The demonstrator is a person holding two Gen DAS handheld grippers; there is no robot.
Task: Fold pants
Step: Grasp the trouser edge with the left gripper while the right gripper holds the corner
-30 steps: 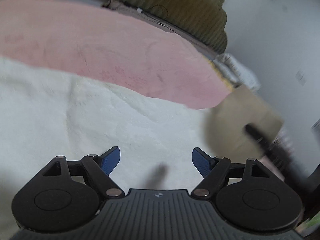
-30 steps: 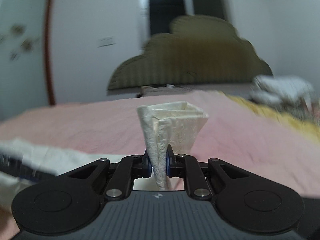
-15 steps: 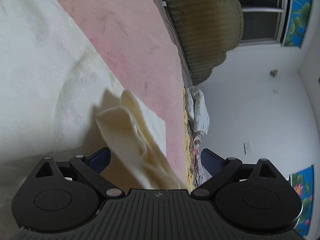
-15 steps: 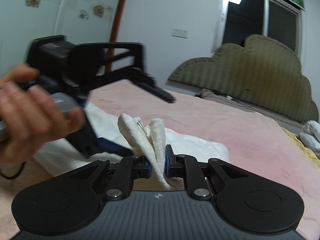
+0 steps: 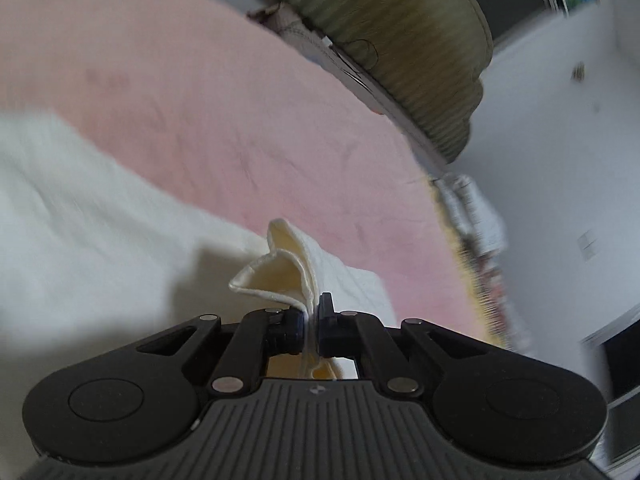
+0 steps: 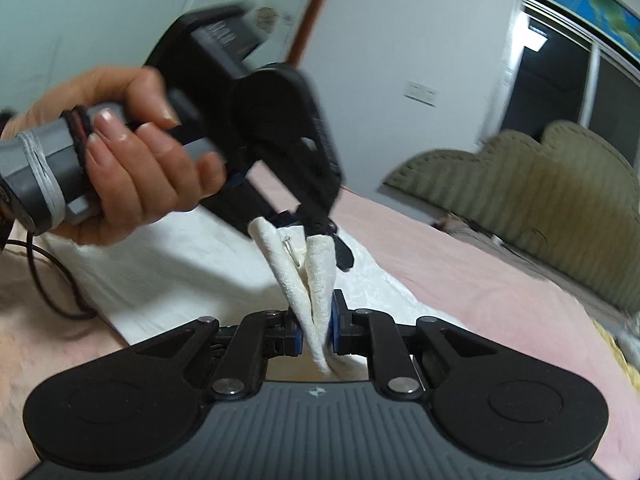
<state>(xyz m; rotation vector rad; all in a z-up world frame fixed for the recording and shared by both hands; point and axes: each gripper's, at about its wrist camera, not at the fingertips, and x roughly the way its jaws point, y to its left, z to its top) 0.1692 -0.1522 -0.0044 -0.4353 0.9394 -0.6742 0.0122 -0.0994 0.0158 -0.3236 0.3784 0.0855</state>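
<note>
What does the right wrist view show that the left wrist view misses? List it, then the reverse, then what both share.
Only the right wrist view: the person's hand holding the left gripper, a black cable, and the right gripper shut on a bunch of the white pants.

Only the left wrist view: a pile of bedding at the bed's far edge.

Both: the left gripper shut on a pants edge, the pink bedsheet and the olive headboard.

Two grippers (image 5: 311,322) (image 6: 314,330) – one pants (image 5: 100,220) – one hand (image 6: 120,160) – one headboard (image 6: 540,208).
</note>
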